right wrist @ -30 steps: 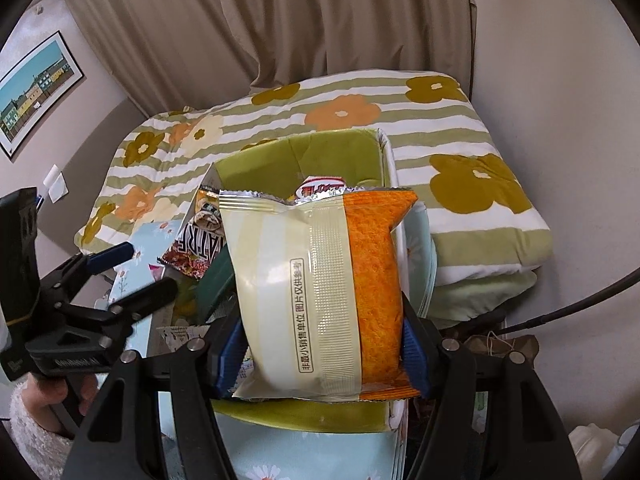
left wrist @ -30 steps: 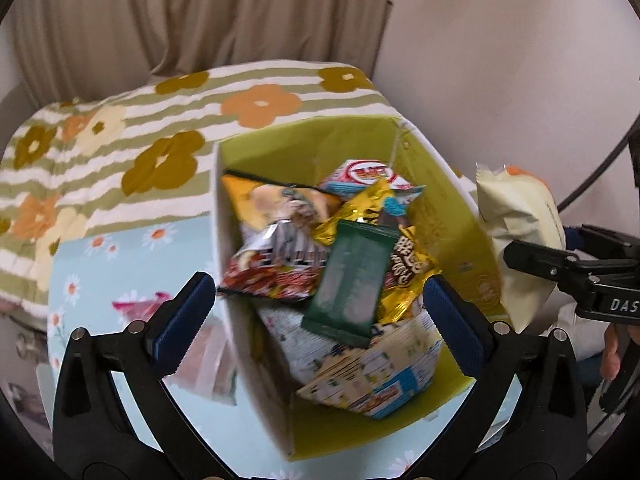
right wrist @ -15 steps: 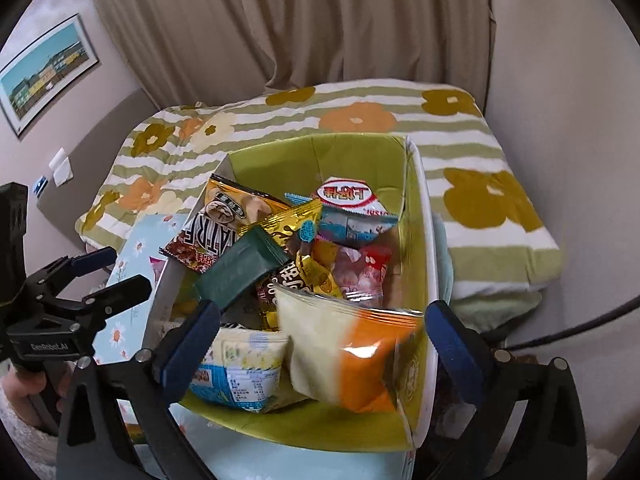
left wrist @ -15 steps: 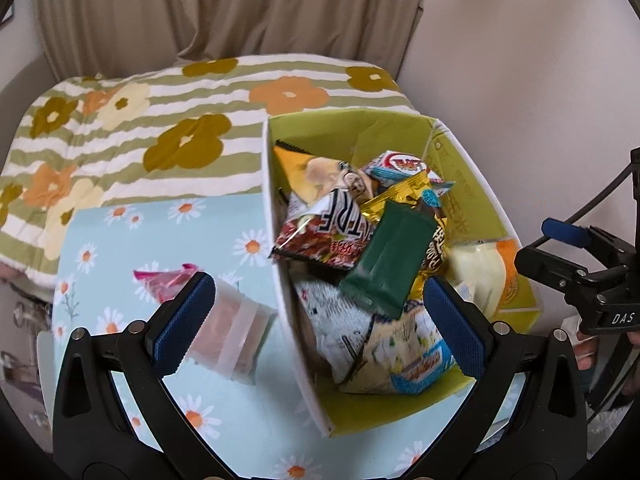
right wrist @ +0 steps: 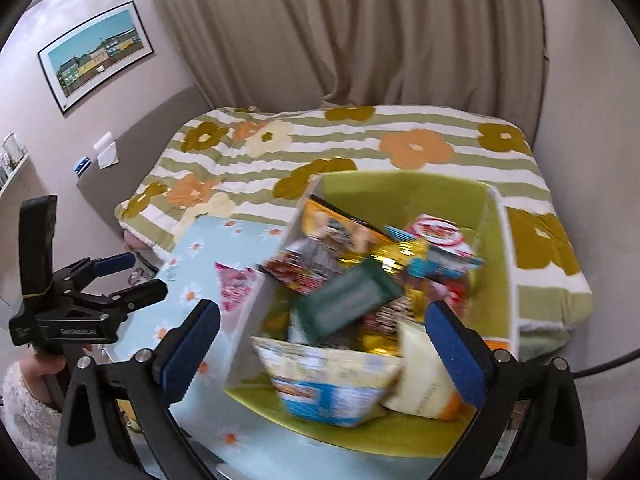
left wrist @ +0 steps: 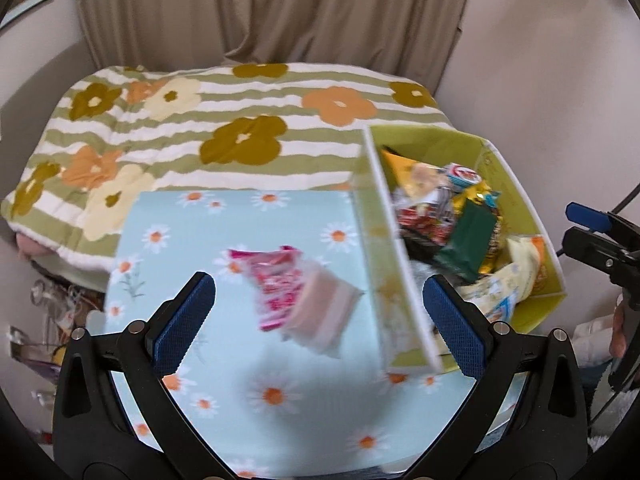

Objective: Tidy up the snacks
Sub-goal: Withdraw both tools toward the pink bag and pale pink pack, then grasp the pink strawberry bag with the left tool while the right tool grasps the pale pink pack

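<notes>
Daisy-print cloth [left wrist: 240, 240] bears crinkly pink packet [left wrist: 280, 288] beside square box [left wrist: 384, 240].

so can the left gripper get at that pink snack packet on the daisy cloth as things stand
Probably yes. The left gripper has its jaws open and empty, and the pink snack packet lies flat on the daisy cloth, outside the green box, with nothing on top of it.

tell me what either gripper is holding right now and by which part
Nothing is held. The right gripper and left gripper are both open and empty.
</notes>
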Available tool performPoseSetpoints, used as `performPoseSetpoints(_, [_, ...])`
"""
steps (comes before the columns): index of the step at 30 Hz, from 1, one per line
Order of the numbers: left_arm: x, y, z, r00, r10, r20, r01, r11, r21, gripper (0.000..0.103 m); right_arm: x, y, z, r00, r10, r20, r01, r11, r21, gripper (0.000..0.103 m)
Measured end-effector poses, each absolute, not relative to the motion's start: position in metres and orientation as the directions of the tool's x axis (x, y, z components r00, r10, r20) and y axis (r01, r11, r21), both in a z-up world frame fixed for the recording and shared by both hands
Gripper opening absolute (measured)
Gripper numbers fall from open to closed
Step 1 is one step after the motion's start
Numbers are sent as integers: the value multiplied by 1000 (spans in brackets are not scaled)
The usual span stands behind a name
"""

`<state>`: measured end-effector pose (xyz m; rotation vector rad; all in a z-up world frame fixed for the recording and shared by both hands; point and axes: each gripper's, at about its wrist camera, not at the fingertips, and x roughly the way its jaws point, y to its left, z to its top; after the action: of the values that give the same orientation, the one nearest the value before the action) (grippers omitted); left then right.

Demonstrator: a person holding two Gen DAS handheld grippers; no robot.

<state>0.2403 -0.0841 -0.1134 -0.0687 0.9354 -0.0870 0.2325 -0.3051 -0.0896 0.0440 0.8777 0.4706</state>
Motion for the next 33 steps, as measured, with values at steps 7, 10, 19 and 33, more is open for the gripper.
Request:
performPoseSetpoints(7, [256,-21,-123,552,-131,-824,83,991,-102,103,230,-232,-96,547,397,-737,-358,907,223,102])
performPoseSetpoints(10, [267,0,-132,518,-160,-840,130,986,-108,103,231,-202,-106,529,392,-752,-317,914,253,102])
performPoseSetpoints(19, [305,37,-160,416,-262,-871,275,949,-154,103,226,-132,-134,529,273,-803,-168,962,217,102])
performPoseSetpoints(33, [344,47,-235,252,-347,-904,372,897,-240,103,207,-111,-238,570,62,-819,247,938,243,102])
